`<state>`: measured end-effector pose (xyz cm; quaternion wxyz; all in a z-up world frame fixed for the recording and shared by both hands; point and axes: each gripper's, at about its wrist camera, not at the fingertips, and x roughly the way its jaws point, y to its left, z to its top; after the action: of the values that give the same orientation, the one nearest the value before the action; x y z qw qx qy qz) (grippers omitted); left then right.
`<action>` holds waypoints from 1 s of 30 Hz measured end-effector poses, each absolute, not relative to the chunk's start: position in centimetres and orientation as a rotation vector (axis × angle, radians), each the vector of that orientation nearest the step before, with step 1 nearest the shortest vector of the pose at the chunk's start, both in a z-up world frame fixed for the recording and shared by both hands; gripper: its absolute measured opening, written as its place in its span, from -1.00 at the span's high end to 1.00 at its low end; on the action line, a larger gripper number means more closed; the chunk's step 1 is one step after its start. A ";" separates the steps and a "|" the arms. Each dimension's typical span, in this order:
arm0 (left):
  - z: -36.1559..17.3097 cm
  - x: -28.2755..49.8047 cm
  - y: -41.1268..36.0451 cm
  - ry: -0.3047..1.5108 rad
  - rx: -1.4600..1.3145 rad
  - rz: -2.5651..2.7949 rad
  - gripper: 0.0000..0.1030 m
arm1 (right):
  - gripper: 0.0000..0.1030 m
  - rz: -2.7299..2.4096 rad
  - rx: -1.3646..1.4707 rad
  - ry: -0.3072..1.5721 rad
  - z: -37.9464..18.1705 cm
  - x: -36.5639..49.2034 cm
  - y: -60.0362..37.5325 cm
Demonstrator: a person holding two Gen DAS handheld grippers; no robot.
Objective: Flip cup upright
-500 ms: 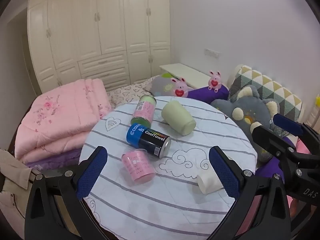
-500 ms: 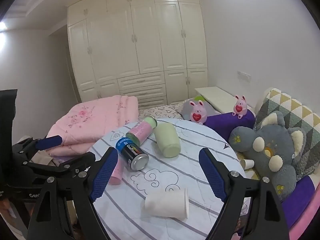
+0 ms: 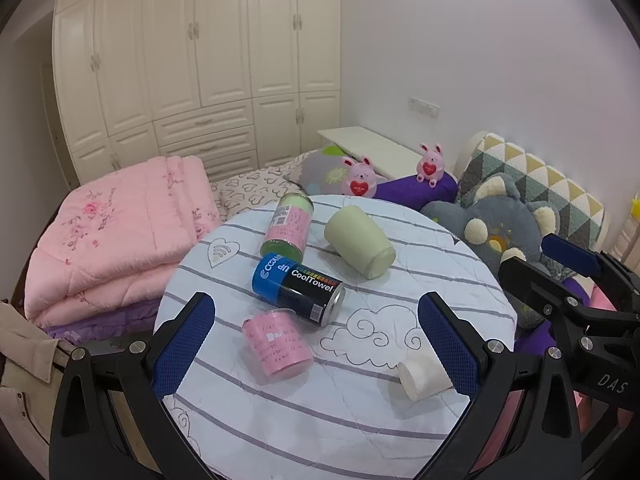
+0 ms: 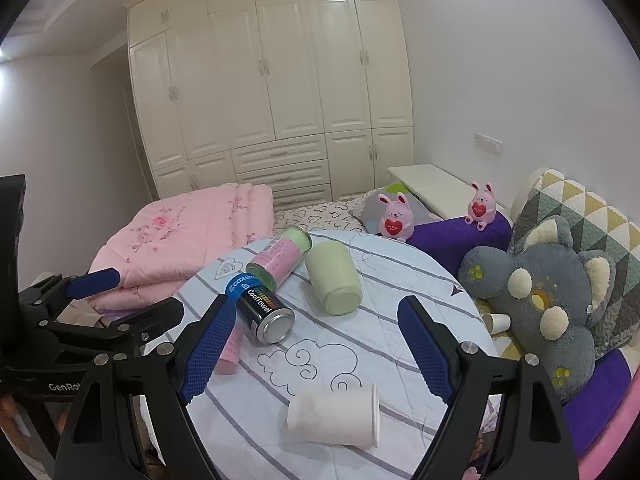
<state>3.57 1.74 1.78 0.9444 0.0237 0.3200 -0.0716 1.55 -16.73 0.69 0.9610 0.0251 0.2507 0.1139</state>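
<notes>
A white paper cup [image 4: 334,415] lies on its side near the front of the round table [image 4: 400,280], mouth to the right; in the left wrist view the cup [image 3: 420,374] shows partly behind my left gripper's right finger. My right gripper [image 4: 316,350] is open and empty, above and behind the cup. My left gripper [image 3: 314,342] is open and empty over the table's front. A pale green cup [image 4: 334,278] also lies on its side farther back [image 3: 360,242].
A blue-black CoolTowel can [image 3: 298,290], a pink-green jar [image 3: 288,224] and a pink cup [image 3: 278,346] lie on the table. A folded pink quilt [image 3: 116,232] is left, a grey plush toy [image 4: 548,300] and pillows right. Another paper cup [image 4: 498,322] lies off the table's right edge.
Both grippers have barely shifted; the objects on the table have not moved.
</notes>
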 end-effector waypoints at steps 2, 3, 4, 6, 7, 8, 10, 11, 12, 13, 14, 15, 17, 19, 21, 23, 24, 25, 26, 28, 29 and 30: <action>1.7 3.9 1.7 0.653 0.047 -0.146 -0.99 | -0.64 0.230 0.047 0.505 0.5 1.8 -16.8; 1.7 4.0 1.8 0.653 0.045 -0.145 -0.99 | -0.64 0.228 0.043 0.507 0.5 2.0 -16.8; 1.6 4.2 1.8 0.655 0.044 -0.145 -0.99 | -0.64 0.226 0.043 0.509 0.4 2.2 -16.9; 1.5 4.3 1.8 0.657 0.041 -0.144 -0.99 | -0.64 0.222 0.027 0.511 0.4 2.3 -16.8; 1.5 4.5 1.8 0.658 0.040 -0.145 -0.99 | -0.64 0.222 0.029 0.512 0.4 2.4 -16.9; 1.4 4.5 1.8 0.659 0.040 -0.144 -0.99 | -0.64 0.220 0.029 0.513 0.4 2.5 -16.9; 1.3 4.6 1.8 0.661 0.039 -0.143 -0.99 | -0.64 0.216 0.024 0.513 0.4 2.7 -17.0; 1.2 4.6 1.8 0.663 0.040 -0.144 -0.99 | -0.64 0.218 0.026 0.522 0.3 2.9 -17.0; 1.2 4.7 1.8 0.664 0.040 -0.145 -0.99 | -0.64 0.218 0.025 0.529 0.3 2.9 -17.0; 1.1 4.8 1.8 0.666 0.041 -0.144 -0.99 | -0.64 0.215 0.017 0.527 0.3 2.9 -17.0; 1.0 4.8 1.7 0.667 0.042 -0.144 -0.99 | -0.64 0.213 0.014 0.530 0.2 3.0 -17.0; 0.9 4.8 1.7 0.668 0.043 -0.145 -0.99 | -0.64 0.215 0.019 0.536 0.2 3.1 -17.0; 0.9 5.0 1.7 0.672 0.044 -0.146 -0.99 | -0.64 0.211 0.020 0.536 0.2 3.2 -17.1; 0.9 5.0 1.7 0.670 0.044 -0.147 -0.99 | -0.64 0.210 0.021 0.536 0.2 3.3 -17.2; 0.9 5.1 1.6 0.670 0.046 -0.150 -0.99 | -0.64 0.201 0.016 0.547 0.3 3.5 -17.2; 0.8 5.1 1.5 0.671 0.053 -0.150 -0.99 | -0.64 0.197 0.025 0.549 0.3 3.6 -17.2; 0.7 5.1 1.4 0.674 0.055 -0.152 -0.99 | -0.64 0.193 0.028 0.554 0.3 3.5 -17.3; 0.6 5.1 1.3 0.677 0.058 -0.156 -0.99 | -0.64 0.188 0.034 0.556 0.3 3.5 -17.4; 0.4 5.0 1.2 0.681 0.061 -0.157 -0.99 | -0.64 0.178 0.035 0.564 0.3 3.5 -17.5; 0.3 4.8 1.0 0.685 0.072 -0.160 -0.99 | -0.64 0.172 0.062 0.588 0.1 3.6 -17.8; 0.2 4.8 0.8 0.687 0.078 -0.159 -0.99 | -0.64 0.172 0.074 0.640 -0.1 3.7 -17.7; 0.1 4.7 0.7 0.690 0.083 -0.158 -0.99 | -0.64 0.170 0.077 0.645 -0.2 3.6 -17.7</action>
<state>4.68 0.72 0.15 0.9373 0.0405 0.3376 -0.0772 3.64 -17.72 -0.17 0.9442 0.0379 0.3164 0.0834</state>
